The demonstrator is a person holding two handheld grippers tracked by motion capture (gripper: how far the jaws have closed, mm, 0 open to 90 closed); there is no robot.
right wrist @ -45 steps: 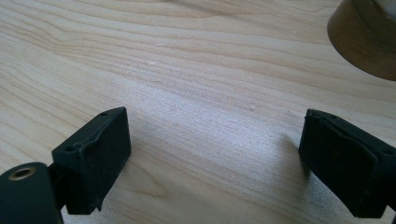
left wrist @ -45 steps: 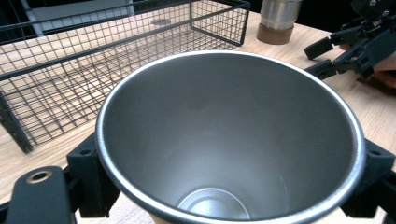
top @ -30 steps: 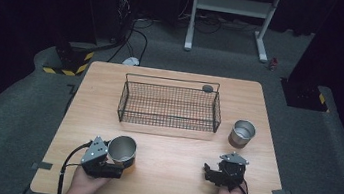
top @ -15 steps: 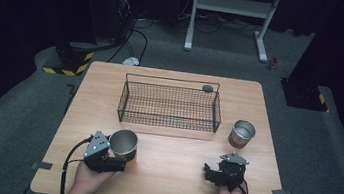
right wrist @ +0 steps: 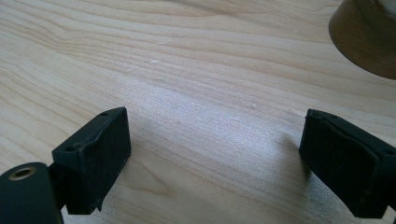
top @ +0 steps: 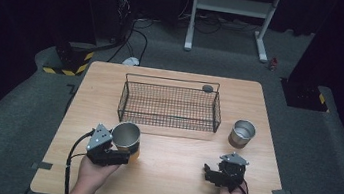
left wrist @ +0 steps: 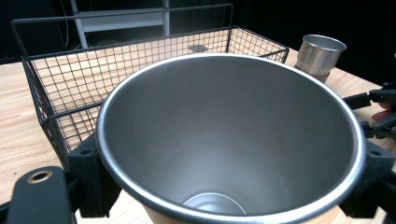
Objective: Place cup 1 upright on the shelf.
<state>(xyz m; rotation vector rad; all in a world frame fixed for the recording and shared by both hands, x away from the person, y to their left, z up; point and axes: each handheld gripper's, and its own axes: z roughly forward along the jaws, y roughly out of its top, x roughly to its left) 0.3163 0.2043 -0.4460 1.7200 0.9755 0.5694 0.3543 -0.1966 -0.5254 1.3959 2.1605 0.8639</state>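
Two fingers clamping steel cup

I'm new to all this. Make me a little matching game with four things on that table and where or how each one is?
Things:
1. large metal cup
2. small metal cup
3. wire basket
4. right gripper

States:
A. jaws wide apart over bare wood
B. stands alone on the table right of the basket
C. clamped in the left gripper
D. sits at the middle of the table, nothing inside

Pairs: 1-C, 2-B, 3-D, 4-A
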